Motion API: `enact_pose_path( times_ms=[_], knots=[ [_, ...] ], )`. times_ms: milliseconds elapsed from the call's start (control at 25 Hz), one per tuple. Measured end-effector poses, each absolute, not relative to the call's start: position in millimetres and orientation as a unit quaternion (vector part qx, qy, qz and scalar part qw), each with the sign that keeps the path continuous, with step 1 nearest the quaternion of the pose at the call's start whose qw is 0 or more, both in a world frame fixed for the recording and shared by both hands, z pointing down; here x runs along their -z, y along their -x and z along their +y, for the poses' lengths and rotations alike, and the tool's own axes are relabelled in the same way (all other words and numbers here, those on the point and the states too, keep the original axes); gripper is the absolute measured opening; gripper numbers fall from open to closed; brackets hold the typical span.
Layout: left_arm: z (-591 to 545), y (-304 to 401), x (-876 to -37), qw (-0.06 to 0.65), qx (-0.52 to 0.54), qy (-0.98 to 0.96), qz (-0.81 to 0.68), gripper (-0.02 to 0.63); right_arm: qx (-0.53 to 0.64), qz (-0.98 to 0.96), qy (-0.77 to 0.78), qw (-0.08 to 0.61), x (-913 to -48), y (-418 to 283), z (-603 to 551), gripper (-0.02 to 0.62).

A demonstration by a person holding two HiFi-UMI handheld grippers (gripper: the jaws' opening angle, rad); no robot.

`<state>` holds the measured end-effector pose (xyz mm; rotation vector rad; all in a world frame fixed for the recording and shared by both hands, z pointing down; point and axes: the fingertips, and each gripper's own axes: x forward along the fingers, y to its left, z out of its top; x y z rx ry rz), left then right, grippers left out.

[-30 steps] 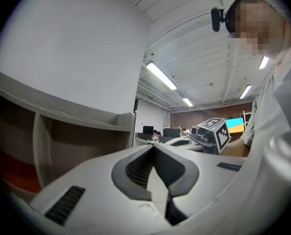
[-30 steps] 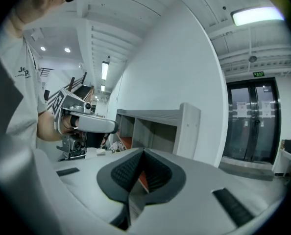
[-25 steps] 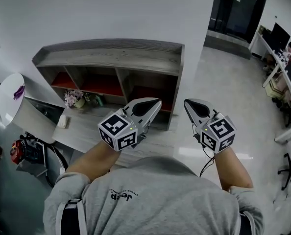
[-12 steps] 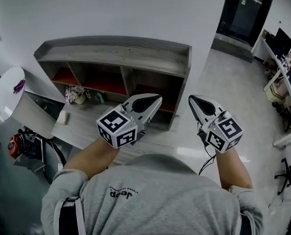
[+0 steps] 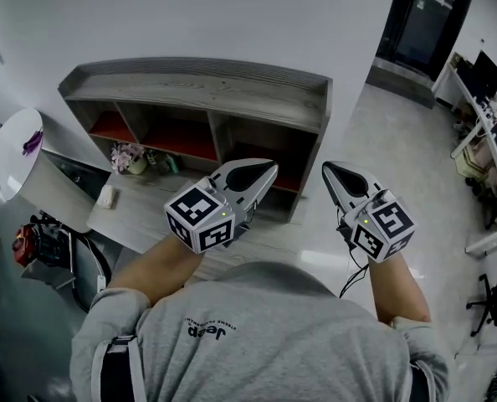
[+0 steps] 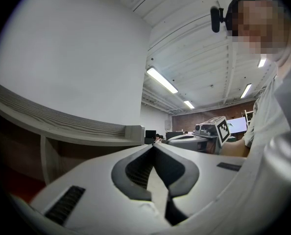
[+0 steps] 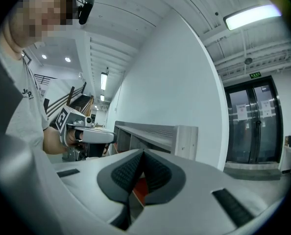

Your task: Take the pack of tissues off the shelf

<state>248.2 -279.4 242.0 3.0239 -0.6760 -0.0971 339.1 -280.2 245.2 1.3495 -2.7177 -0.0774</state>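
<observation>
The left hand-held gripper (image 5: 269,167) and right hand-held gripper (image 5: 326,168) are smooth matt plastic; the shelf (image 5: 198,90) ahead is grainy grey wood.

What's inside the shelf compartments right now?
The shelf shows bare red floors in its left and middle compartments, with no pack visible. The right one is mostly dark, its lower part covered by the left gripper.

The shelf (image 5: 198,90) stands against the wall (image 5: 190,15), ahead of both grippers. The left hand-held gripper (image 5: 270,167) points at its lower right compartment; the right hand-held gripper (image 5: 327,168) sits just right of the shelf's end. Left of the left hand-held gripper and below it runs the tabletop (image 5: 148,220), carrying flowers (image 5: 127,157) close to the shelf and a small pack (image 5: 106,196) just before them. A round table (image 5: 10,162) lies further left. Doors (image 5: 420,19) and office desks (image 5: 495,141) lie well right of the right hand-held gripper.
</observation>
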Motion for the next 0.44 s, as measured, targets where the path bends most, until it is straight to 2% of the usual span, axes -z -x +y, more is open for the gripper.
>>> enact_pose_path(
  times_ms=[440],
  knots=[
    [-279.9, -246.7, -243.5, 0.022, 0.033, -0.974, -0.223, 0.012, 0.030, -0.897, -0.438, 0.054, -244.5, -336.0, -280.9, 0.011]
  ],
)
